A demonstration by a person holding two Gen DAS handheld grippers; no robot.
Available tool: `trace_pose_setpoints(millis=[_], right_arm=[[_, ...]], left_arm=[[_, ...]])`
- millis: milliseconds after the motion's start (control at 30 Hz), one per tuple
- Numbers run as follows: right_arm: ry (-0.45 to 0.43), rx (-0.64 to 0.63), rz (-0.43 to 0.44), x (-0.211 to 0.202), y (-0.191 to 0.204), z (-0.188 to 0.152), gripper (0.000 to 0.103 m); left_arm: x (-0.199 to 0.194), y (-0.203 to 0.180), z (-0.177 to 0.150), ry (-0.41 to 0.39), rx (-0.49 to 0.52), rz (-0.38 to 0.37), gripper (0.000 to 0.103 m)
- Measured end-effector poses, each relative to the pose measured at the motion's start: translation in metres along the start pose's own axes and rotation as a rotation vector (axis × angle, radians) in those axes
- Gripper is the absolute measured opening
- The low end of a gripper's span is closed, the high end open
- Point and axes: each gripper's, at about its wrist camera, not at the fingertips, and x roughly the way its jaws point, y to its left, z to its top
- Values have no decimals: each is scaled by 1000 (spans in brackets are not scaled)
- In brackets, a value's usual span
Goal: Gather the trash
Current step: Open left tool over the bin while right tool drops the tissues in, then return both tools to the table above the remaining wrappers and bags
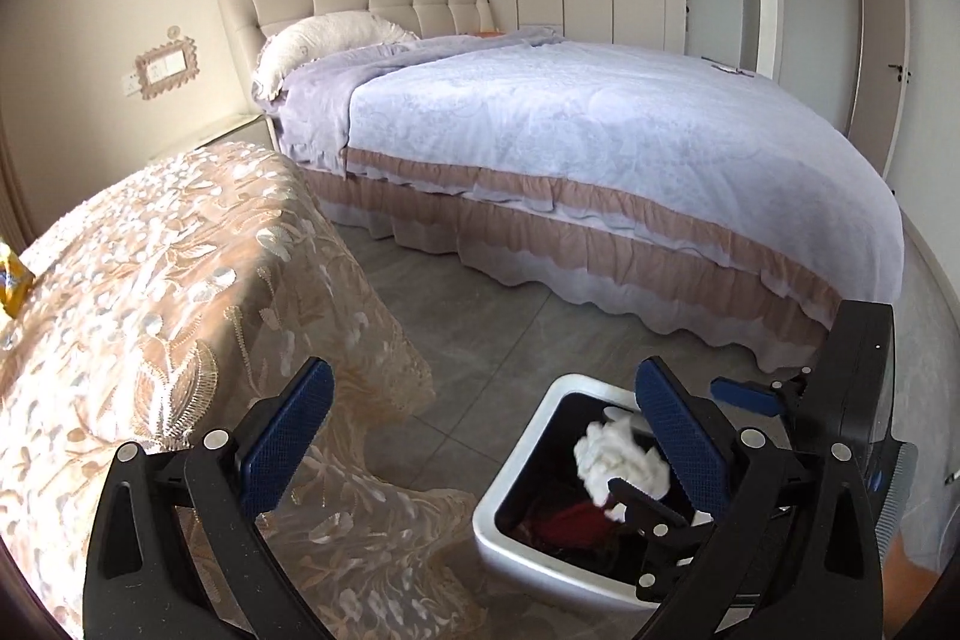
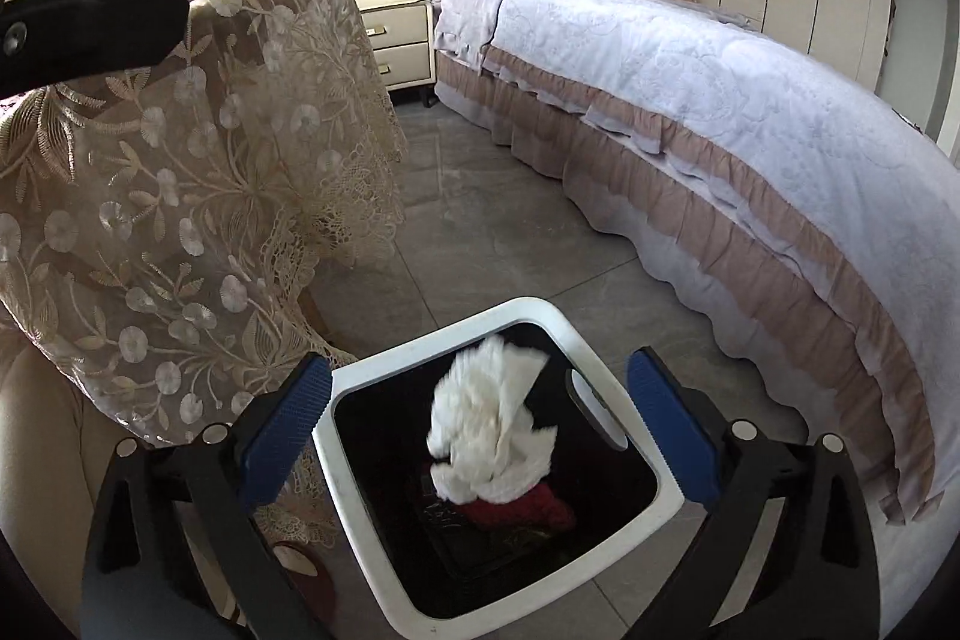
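Note:
A white trash bin (image 2: 360, 460) with a black liner stands on the grey tile floor; it also shows in the left wrist view (image 1: 510, 490). A crumpled white tissue (image 2: 489, 430) is in the bin's mouth above red trash (image 2: 522, 508); the tissue also shows in the left wrist view (image 1: 618, 454). My right gripper (image 2: 477, 382) is open and empty, directly above the bin. My left gripper (image 1: 480, 388) is open and empty, over the floor between the table and the bin. A yellow wrapper (image 1: 13, 283) lies on the table at the far left.
A table draped in lace cloth (image 1: 168, 292) stands left of the bin. A bed with a lilac cover (image 1: 600, 148) is at the right, a nightstand (image 2: 399, 40) beside it. The right gripper's body (image 1: 858, 400) shows beside the bin.

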Motion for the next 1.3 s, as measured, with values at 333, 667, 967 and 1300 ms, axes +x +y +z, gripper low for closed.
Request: trace_pose_setpoints(millis=[333,667,967,1300], right_arm=[[-163,-11,-49,-48,-4,25,99],[-374,-78,-60,-117,21,73,99],[-488,-165,71,-144,76,103,99],[-553,-285,228,-154,164,135,99]], left_arm=[[-22,3,9,-39,-17,-10,99],[-85,29,29,-137,-65,23,99],[-139,91,22,-172,-135,170,99],[-199,183,-6,-190,-275,357,99]])
